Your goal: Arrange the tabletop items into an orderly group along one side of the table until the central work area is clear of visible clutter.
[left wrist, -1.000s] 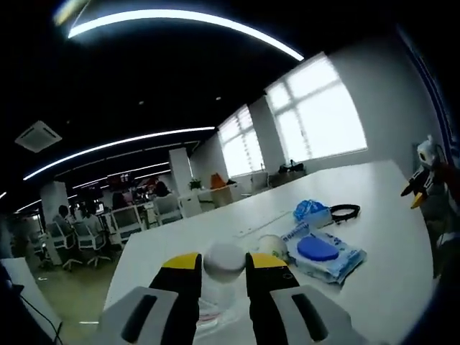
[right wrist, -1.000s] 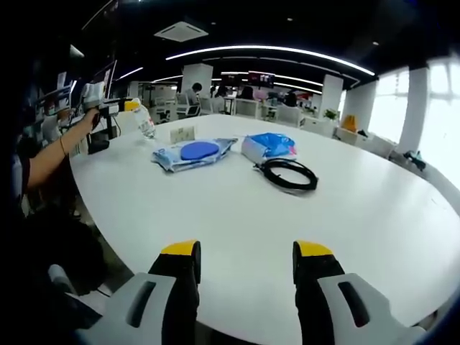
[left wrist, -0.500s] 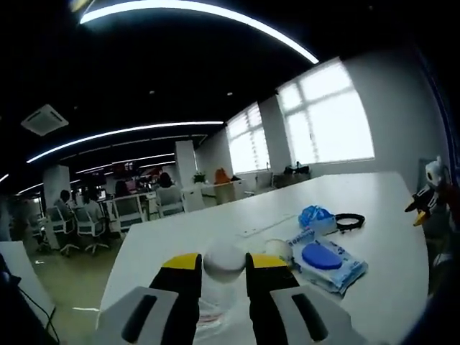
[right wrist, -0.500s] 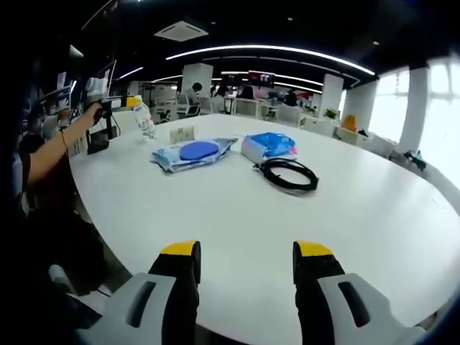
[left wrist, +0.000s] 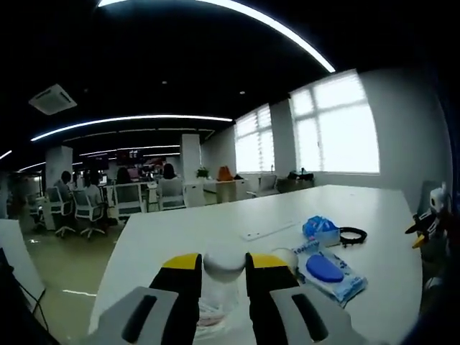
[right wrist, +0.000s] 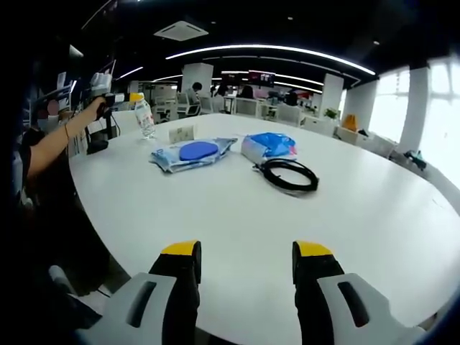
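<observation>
My left gripper is shut on a clear plastic bottle with a white cap, held above the near end of the white table. In the right gripper view the same bottle stands nearly upright in the left gripper at the table's far left. A wipes pack with a blue lid, a blue bag and a coiled black cable lie together mid-table. My right gripper hangs open over the near edge with nothing between its fingers.
A small white round item sits beside the wipes pack. A toy figure stands at the right. A small card stands behind the wipes. A person's arm reaches in from the left. Office chairs and desks lie beyond.
The left gripper has tipped the bottle from tilted to nearly upright, and its view has levelled out. The right gripper and the items on the table have stayed put.
</observation>
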